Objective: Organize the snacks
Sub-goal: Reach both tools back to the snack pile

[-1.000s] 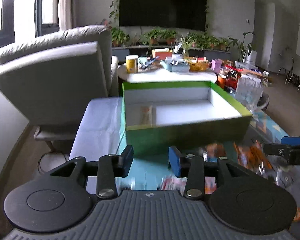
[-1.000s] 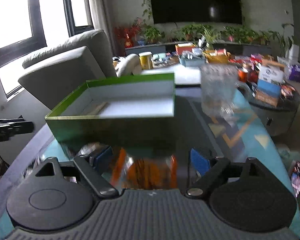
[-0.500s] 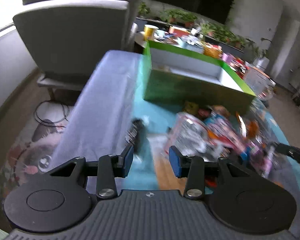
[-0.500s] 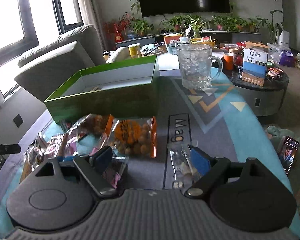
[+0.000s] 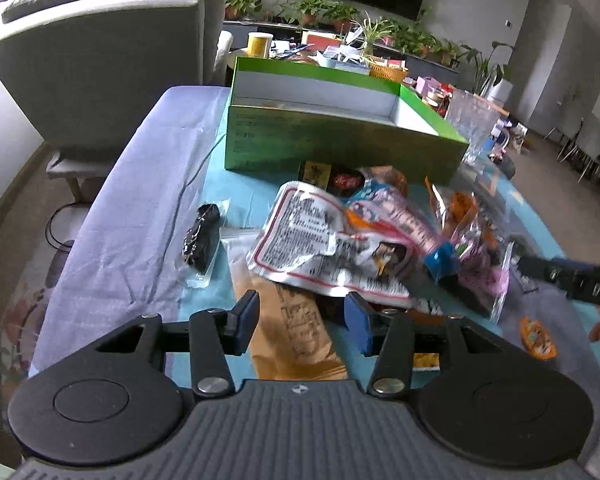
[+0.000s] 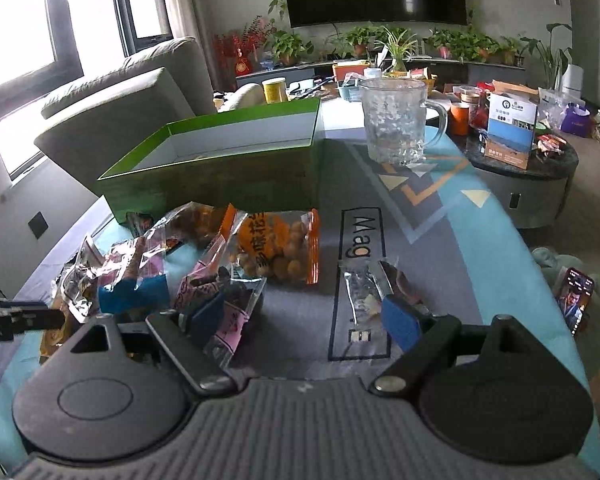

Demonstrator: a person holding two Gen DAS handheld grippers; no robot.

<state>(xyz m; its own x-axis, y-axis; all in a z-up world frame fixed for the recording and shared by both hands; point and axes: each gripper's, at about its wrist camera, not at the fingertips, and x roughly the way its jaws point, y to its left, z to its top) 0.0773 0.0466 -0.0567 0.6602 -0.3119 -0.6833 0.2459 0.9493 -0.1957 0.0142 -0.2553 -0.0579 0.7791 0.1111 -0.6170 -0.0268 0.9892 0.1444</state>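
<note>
Left wrist view: the left gripper [image 5: 302, 322] hangs released, jaws spread and holding nothing, over a tan flat packet [image 5: 296, 332] at 6 o'clock. A crinkled white packet [image 5: 320, 244] tops the snack pile at the centre, a small dark packet [image 5: 200, 236] lies apart at 9 o'clock, and the green box [image 5: 340, 148] stands at 12 o'clock, nearly bare inside. The step looks like picking the first of the loose snacks; the next move calls for lowering onto 1 packet edge and clenching.

Right wrist view: the right gripper [image 6: 300, 316] is also released and grasps nothing. A pink-printed packet [image 6: 224, 312] lies by its left finger, an orange bag of nuts [image 6: 280, 248] at 12 o'clock, a clear wrapper [image 6: 364, 292] at 1 o'clock, and the glass mug [image 6: 396, 120] stands beyond.
</note>
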